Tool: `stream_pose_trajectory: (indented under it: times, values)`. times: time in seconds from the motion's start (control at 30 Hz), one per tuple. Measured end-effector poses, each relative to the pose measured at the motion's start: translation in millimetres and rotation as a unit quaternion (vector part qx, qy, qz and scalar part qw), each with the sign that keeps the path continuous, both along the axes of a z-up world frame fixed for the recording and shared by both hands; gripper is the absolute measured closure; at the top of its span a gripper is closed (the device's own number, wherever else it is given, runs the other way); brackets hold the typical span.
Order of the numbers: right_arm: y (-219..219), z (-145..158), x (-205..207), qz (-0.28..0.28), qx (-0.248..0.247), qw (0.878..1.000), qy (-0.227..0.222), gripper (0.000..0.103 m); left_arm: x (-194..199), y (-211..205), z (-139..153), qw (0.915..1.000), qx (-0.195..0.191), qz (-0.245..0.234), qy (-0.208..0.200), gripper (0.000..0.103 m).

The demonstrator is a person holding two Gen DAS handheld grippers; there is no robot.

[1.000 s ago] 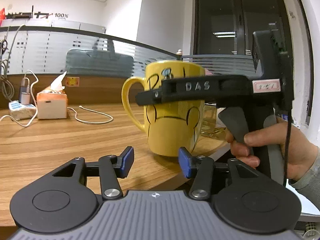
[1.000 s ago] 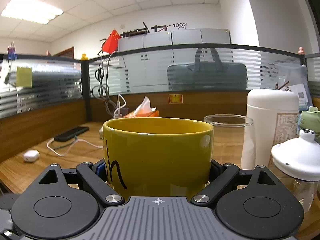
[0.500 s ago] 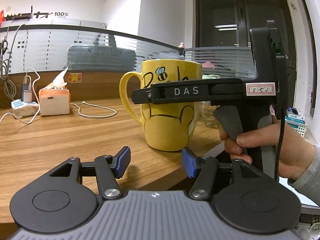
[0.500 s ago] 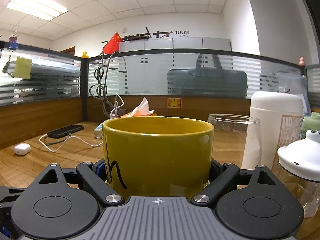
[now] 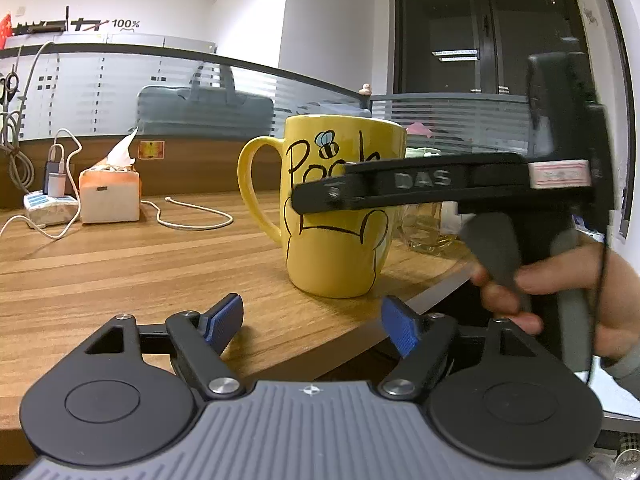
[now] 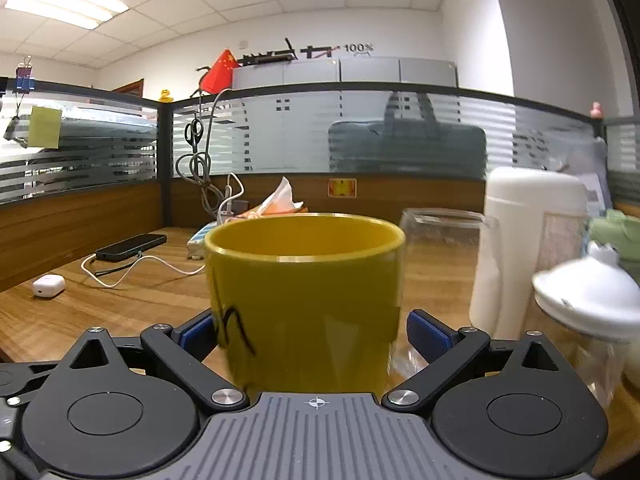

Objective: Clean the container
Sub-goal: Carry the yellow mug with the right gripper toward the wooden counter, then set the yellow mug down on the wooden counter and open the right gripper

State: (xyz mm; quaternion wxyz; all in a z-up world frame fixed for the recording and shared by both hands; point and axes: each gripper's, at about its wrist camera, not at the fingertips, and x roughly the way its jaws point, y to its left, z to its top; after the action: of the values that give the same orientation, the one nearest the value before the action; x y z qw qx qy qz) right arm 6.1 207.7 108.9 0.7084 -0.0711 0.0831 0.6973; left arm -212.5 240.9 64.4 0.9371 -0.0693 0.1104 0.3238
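Observation:
A yellow mug (image 5: pixel 340 208) with black drawing and a bee stands near the edge of the wooden desk (image 5: pixel 100 272), handle to the left. In the right wrist view the mug (image 6: pixel 304 300) sits between my right gripper's blue pads (image 6: pixel 426 336), with a small gap on each side; the jaws look open around it. That gripper (image 5: pixel 320 196) shows in the left wrist view, reaching in from the right at mid-height of the mug. My left gripper (image 5: pixel 312 324) is open and empty, just in front of the mug.
A tissue box (image 5: pixel 110 196), a charger and white cables (image 5: pixel 192 216) lie at the back left. A glass jar (image 6: pixel 444 264), a white bottle (image 6: pixel 520 248) and a white-lidded jar (image 6: pixel 588 300) stand right of the mug. A phone (image 6: pixel 132 246) and an earbud case (image 6: pixel 48 284) lie far left.
My right gripper's jaws have spread slightly off the mug's sides and drawn back to the right. My left gripper has opened wider. The mug stands on the desk.

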Motion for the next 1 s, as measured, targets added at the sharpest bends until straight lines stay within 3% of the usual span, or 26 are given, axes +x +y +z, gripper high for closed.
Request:
stream_pose_trajectory:
  times: [0.27, 0.5, 1.0]
  values:
    - [-24.5, -2.6, -1.7, -0.009, -0.011, 1.000, 0.014, 0.006, -6.5, -4.3, 2.0, 0.9999, 0.011, -0.002, -0.003, 0.017]
    - [-40.7, -5.5, -3.1, -0.015, -0.022, 0.999, 0.027, 0.044, -10.2, -9.9, 4.1, 0.9997, 0.022, 0.003, -0.005, 0.017]
    - [-3.8, -4.8, -3.4, -0.013, -0.027, 0.999, 0.039, 0.044, -17.2, -14.7, 0.4, 0.9999, 0.012, 0.004, 0.003, 0.017]
